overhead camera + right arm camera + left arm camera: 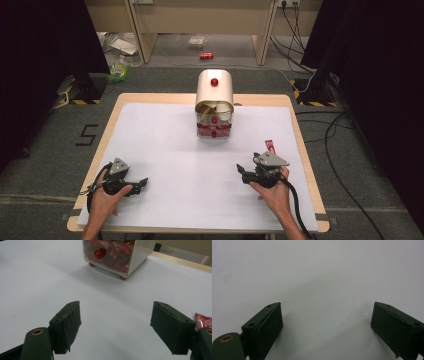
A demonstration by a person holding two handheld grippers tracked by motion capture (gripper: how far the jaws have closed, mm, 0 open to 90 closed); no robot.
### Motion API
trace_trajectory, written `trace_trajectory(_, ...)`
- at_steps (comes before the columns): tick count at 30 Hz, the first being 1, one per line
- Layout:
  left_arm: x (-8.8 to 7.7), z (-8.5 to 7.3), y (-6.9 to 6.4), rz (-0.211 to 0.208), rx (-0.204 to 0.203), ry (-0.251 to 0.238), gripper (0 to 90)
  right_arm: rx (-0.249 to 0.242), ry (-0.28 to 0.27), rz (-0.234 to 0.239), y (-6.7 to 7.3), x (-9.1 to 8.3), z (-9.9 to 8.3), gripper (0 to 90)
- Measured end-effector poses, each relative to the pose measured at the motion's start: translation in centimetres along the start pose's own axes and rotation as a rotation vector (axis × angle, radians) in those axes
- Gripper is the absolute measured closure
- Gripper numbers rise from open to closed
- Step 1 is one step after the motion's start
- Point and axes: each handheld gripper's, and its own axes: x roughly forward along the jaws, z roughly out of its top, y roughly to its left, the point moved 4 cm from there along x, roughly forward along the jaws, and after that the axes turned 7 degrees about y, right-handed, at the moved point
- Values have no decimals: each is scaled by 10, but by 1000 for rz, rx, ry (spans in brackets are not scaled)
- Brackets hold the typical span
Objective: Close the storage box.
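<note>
While both hands rest at the near edge of the desk [125, 102], the red sachet [270, 146] lies flat on the white sheet [175, 150] just beyond the right hand-held gripper [243, 173], close to the right border of the sheet. Seen from the right gripper view, the same sachet [203, 321] appears at the right margin, just beside and behind the right-hand jaw, apparently not touching it. The right hand-held gripper [115, 325] has its jaws spread wide apart with nothing between them; bare white sheet [37, 277] shows in the gap. The left hand-held gripper [141, 183], held near the left front corner, likewise has its jaws well apart and grips nothing; in the left gripper view the left hand-held gripper [325, 322] faces plain white sheet [317, 270].

A cream dispenser box [214, 90] with a rounded top and a red knob [214, 82] stands at the far middle of the desk, well apart from both grippers. Its clear lower drawer [112, 255] is packed with red sachets and carries a red knob [99, 253] of its own.

Grey carpet [45, 165] surrounds the wooden desk. Black curtains [40, 45] flank the room, cables [335, 150] trail at the right, and a pale wooden bench [200, 20] stands behind.
</note>
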Motion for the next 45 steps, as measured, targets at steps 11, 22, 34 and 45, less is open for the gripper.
trace_trajectory(11, 0, 0, 0, 0, 0, 0, 96, 2, 22, -3, -5, -12, -16, 228)
trace_trajectory(22, 0, 0, 0, 1, 0, 0, 96, 3, 61, -1, -6, -21, -35, 210)
trace_trajectory(34, 0, 0, 0, 1, 0, -1, 96, -9, 97, -17, -10, -32, -53, 213)
trace_trajectory(45, 0, 0, 0, 1, 0, -1, 96, -12, 130, -11, -8, -39, -66, 216)
